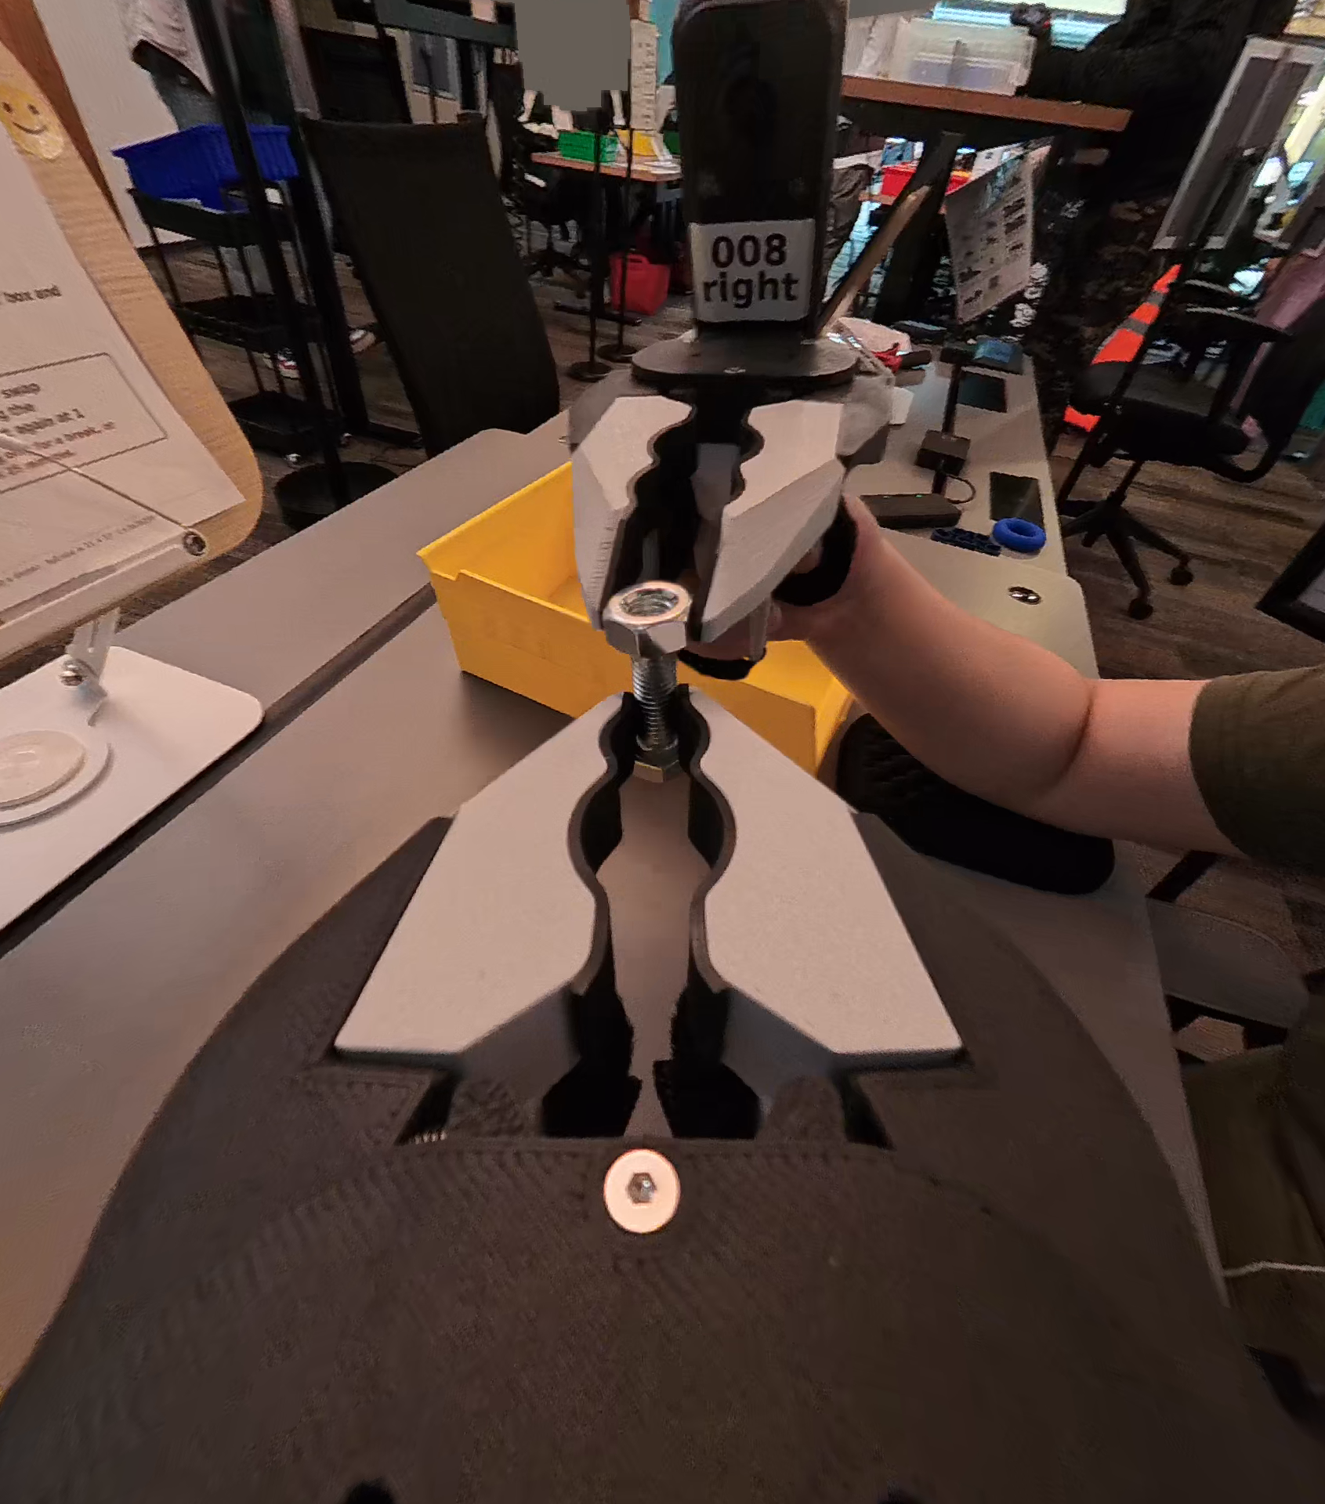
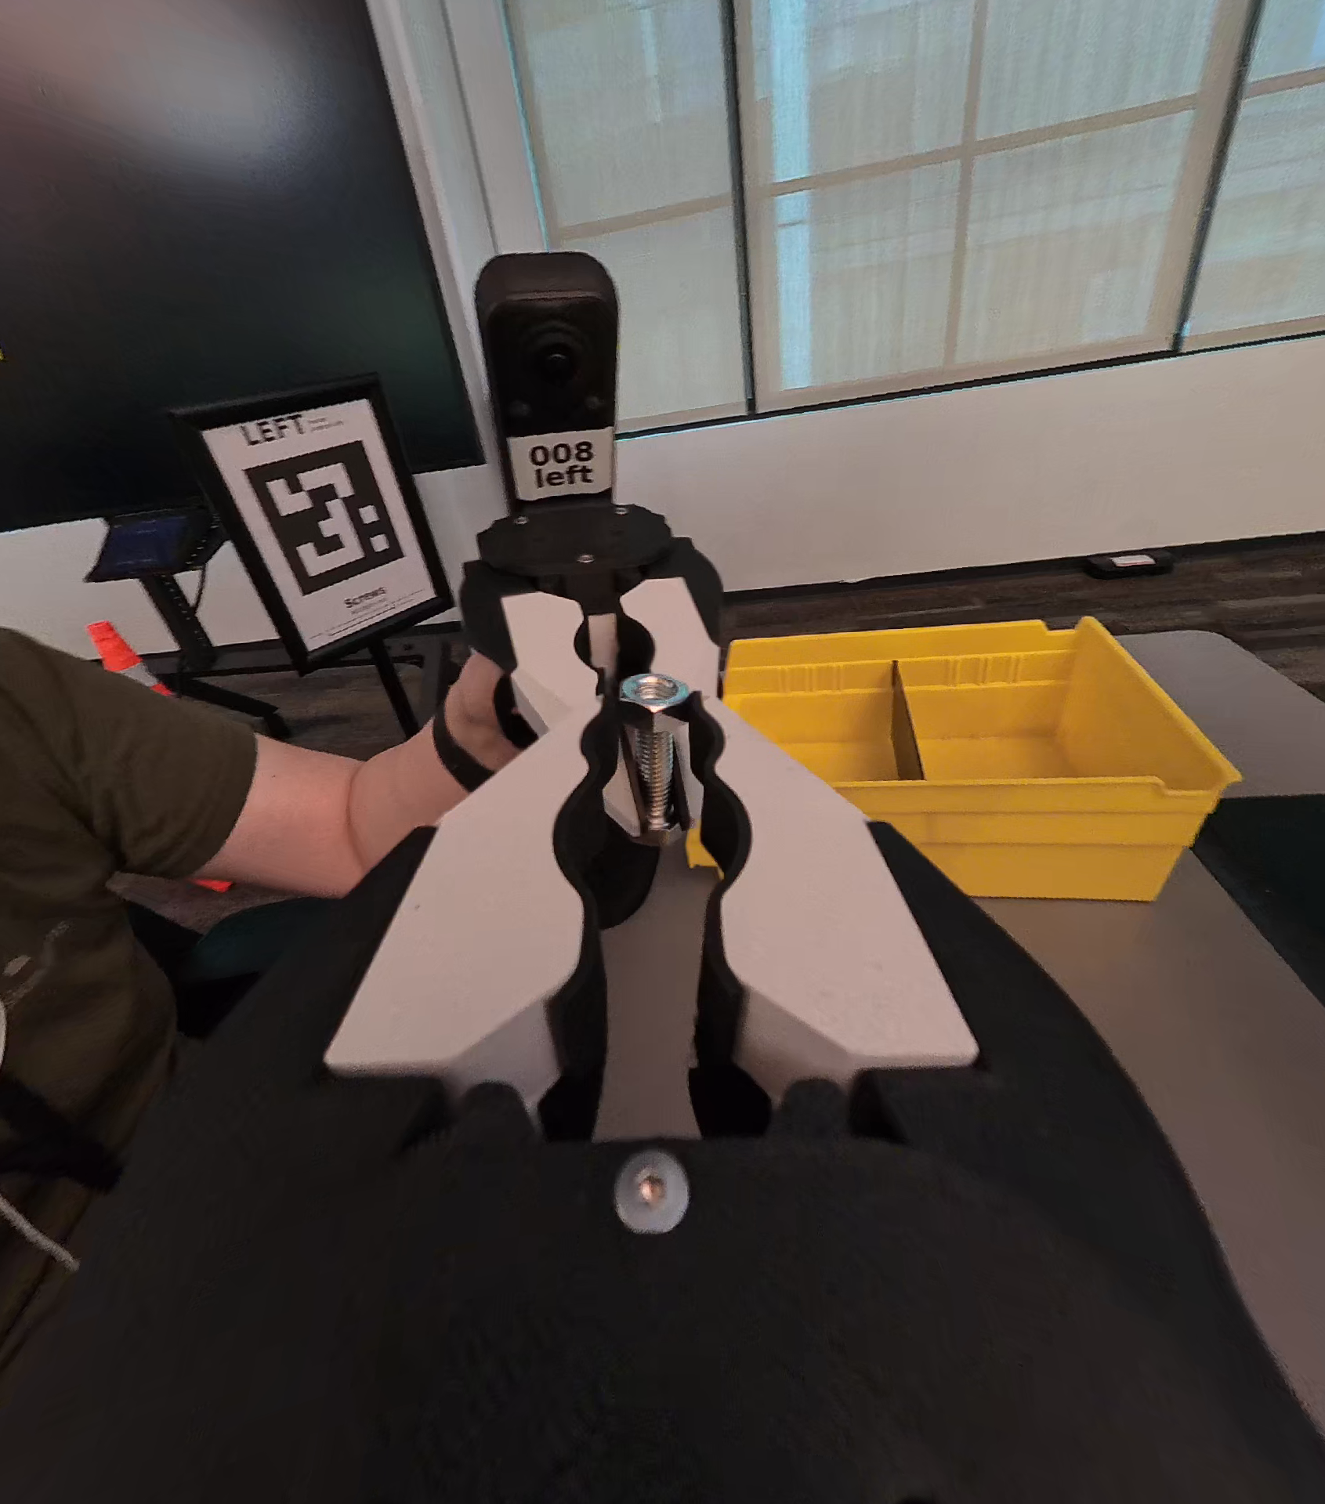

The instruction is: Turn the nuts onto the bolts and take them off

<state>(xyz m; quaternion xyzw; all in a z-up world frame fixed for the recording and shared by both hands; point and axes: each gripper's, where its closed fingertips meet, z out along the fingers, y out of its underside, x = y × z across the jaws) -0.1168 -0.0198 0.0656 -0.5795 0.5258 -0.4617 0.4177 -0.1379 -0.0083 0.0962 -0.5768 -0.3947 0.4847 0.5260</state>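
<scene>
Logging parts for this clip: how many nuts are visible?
1: the nut sits at the tip of the bolt, held between the two hand-held grippers. The yellow bin's visible compartments show none.

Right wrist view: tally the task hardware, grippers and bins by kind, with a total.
Bolt: 1
Nut, at the bolt's upper end: 1
Grippers: 2, right gripper and left gripper
Yellow bin, with a divider: 1
Total: 5
</scene>
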